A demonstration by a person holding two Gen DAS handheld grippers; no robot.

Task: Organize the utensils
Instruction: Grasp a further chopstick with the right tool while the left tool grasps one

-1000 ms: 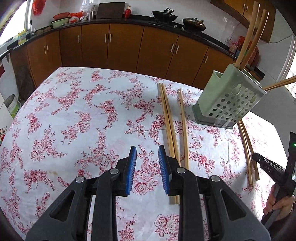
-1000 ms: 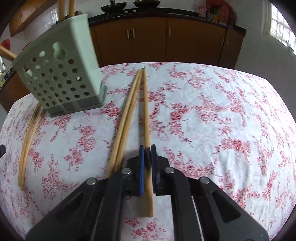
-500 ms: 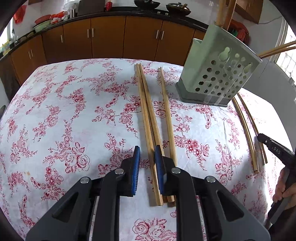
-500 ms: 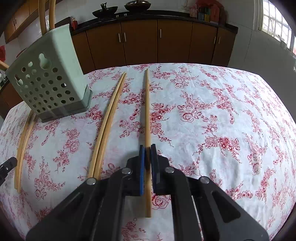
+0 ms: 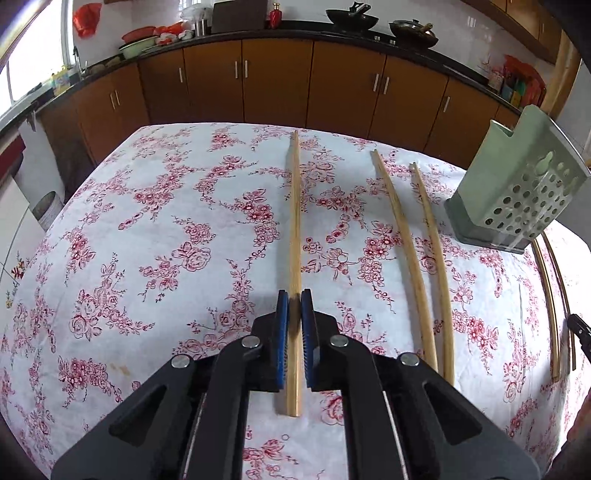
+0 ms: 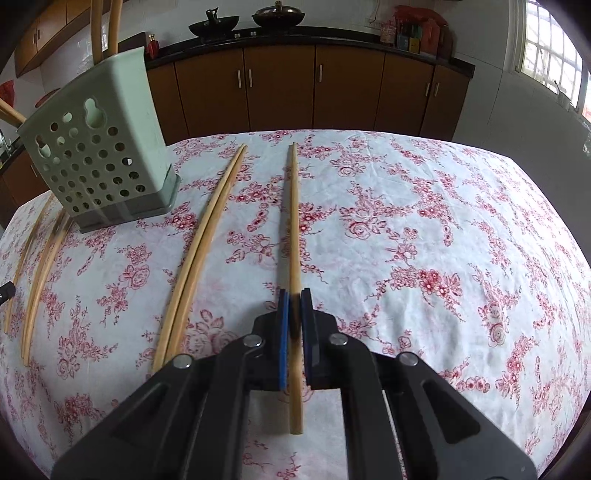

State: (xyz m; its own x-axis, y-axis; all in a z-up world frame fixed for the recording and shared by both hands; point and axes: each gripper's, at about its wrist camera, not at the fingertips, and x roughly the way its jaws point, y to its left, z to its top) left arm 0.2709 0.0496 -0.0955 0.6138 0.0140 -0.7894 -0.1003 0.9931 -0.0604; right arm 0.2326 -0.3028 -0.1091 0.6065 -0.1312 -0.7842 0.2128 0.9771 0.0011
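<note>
My left gripper (image 5: 294,302) is shut on a long wooden chopstick (image 5: 294,221), which points away over the flowered tablecloth (image 5: 147,240). Two more chopsticks (image 5: 417,266) lie to its right, near the pale green perforated utensil holder (image 5: 517,192). My right gripper (image 6: 294,301) is shut on another wooden chopstick (image 6: 293,221), held slightly above the cloth with its shadow beside it. Two chopsticks (image 6: 199,254) lie to its left. The holder (image 6: 96,147) stands at the left with chopsticks (image 6: 105,26) standing in it.
More chopsticks lie by the holder at the table's edge (image 5: 554,306), also in the right wrist view (image 6: 37,273). Brown kitchen cabinets (image 5: 277,81) and a counter with pans (image 6: 277,16) stand behind the table.
My left gripper has shifted onto a chopstick and closed on it. My right gripper stays shut on its chopstick and has lifted it slightly away from the other two.
</note>
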